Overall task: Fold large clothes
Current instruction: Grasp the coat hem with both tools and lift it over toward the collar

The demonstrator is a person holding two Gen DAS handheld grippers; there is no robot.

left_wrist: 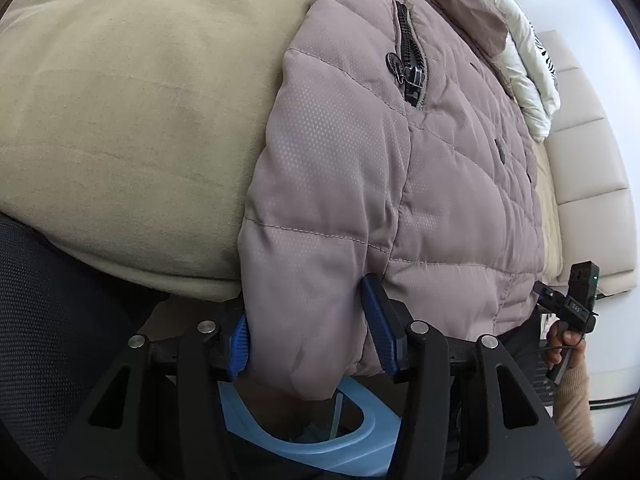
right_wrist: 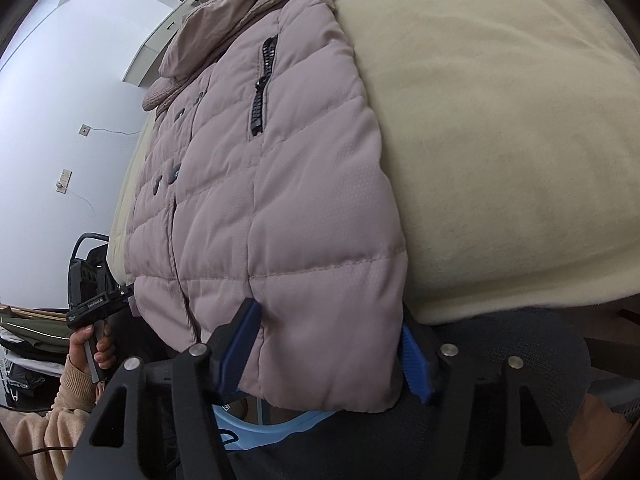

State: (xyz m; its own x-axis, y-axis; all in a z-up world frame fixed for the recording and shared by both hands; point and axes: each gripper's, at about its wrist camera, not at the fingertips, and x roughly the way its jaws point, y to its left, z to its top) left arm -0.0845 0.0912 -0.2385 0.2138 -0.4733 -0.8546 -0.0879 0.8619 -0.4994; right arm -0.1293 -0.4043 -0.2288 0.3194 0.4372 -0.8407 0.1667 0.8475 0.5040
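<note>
Left gripper [left_wrist: 308, 334]: black frame, blue pads [left_wrist: 239, 346], jaws spread wide. A hem corner of the jacket [left_wrist: 400, 168] sits between the pads; the left pad touches the fabric, the right pad lies against a fold of it. Not pressed together on the cloth.

Right gripper [right_wrist: 332, 350]: same build, blue pads [right_wrist: 416, 364], jaws likewise spread. The other hem corner of the jacket [right_wrist: 280, 184] hangs between them, fabric brushing both pads, no pinch visible.

Jacket: quilted, mauve-grey, padded. Lies front-up along the bed [left_wrist: 120, 120], collar at the far end, hem at the near edge and drooping over it. Sleeves not seen at the sides; the body forms a narrow rectangle. Black chest zipper [left_wrist: 408, 60] with round pull, part open. Dark buttons [right_wrist: 174, 174] down the front placket. Ribbed collar [right_wrist: 256, 4] folded over at the top.

Bed: covered in a pale olive-beige blanket, beside the jacket on both sides.

White padded garment [left_wrist: 528, 80]: lies past the jacket's collar, partly under it, with black lettering too small to read.

Cream upholstered panel [left_wrist: 588, 152]: just beside the bed.

Light blue plastic object [left_wrist: 312, 436]: below the hem, between the gripper arms; kind cannot be told.

Person's hands [right_wrist: 94, 344] in beige sleeves hold the gripper handles.
</note>
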